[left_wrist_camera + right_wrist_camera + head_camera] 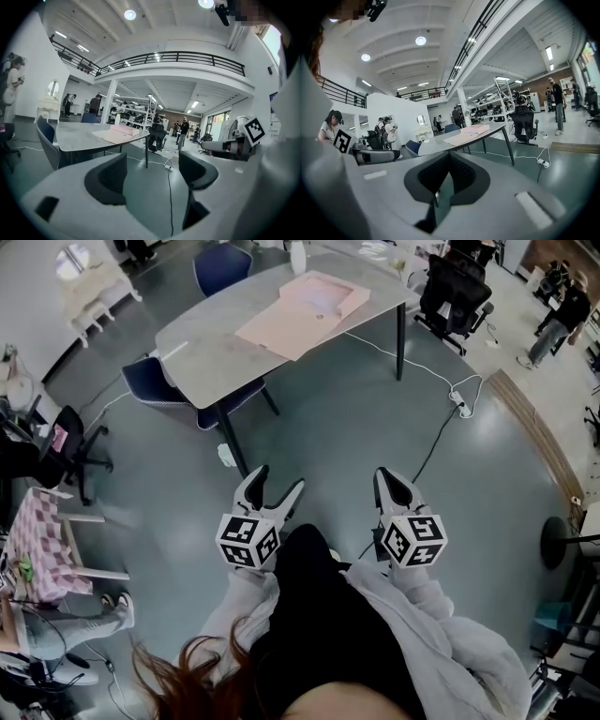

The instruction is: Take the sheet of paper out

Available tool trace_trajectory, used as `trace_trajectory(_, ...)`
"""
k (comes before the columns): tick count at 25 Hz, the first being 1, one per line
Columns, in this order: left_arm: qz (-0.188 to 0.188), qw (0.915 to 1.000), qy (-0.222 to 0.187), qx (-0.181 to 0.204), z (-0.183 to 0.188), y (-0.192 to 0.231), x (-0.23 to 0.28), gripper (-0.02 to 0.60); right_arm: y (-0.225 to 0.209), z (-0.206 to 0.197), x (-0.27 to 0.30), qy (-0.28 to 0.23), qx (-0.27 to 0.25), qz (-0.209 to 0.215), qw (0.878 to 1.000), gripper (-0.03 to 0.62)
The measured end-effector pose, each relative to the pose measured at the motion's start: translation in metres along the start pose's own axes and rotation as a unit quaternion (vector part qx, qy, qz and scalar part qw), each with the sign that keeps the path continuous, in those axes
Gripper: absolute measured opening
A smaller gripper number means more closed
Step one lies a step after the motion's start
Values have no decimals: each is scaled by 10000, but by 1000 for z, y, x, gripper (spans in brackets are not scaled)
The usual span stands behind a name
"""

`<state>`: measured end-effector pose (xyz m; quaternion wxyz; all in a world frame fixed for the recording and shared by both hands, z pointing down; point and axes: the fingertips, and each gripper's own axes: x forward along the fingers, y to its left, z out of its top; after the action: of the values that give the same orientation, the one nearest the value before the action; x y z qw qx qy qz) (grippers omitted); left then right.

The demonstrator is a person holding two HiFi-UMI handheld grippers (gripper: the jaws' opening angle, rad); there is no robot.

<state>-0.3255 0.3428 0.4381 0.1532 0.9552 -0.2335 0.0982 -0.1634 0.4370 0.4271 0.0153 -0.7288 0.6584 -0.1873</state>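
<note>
Paper not yet in reach. Lay, by the look of things, with the pink folder (305, 310) flat on the grey surface (202, 357), well apart from both tools; could not make out a separate sheet from here. Held the left hand-held gripper (279, 479) spread wide, nothing between. Held the right hand-held gripper (392, 479) pressed together, empty too. Likely light, limp, thin, easily creased; would probably slide over the folder. Best pinched gently at a bare corner or edge, other tool steadying the folder.
</note>
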Motion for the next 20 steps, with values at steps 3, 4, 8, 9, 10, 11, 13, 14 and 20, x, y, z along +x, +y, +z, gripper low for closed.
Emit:
trace_trajectory(3, -43, 10000, 29, 54, 0, -5, 7, 330, -10, -1, 1, 25, 66, -22, 10000, 9)
trace_trajectory(4, -37, 10000, 22, 70, 2, -5, 11, 330, -12, -1, 2, 35, 77, -19, 10000, 9)
trace_trajectory(8, 9, 10000, 35, 68, 5, 3, 27, 330, -25, -2, 12, 73, 144, -43, 9999, 10)
trace_trajectory(9, 17, 10000, 40, 53, 6, 6, 33, 330, -28, -2, 17, 91, 175, -52, 9998, 9)
trace_trajectory(10, 23, 10000, 43, 40, 8, 9, 39, 330, -32, -1, 22, 114, 199, -56, 9997, 9)
trace_trajectory(11, 25, 10000, 47, 27, 10, 12, 46, 330, -36, 0, 29, 143, 209, -55, 9997, 9)
trace_trajectory(13, 18, 10000, 73, -37, 12, 22, 62, 330, -43, 2, 46, 197, 205, -52, 9996, 9)
trace_trajectory(14, 12, 9999, 96, -88, 12, 28, 70, 330, -46, 4, 56, 216, 202, -52, 9995, 9)
trace_trajectory(20, -68, 9995, 158, -249, 35, 71, 143, 330, -84, 31, 130, 261, 284, -180, 9991, 9)
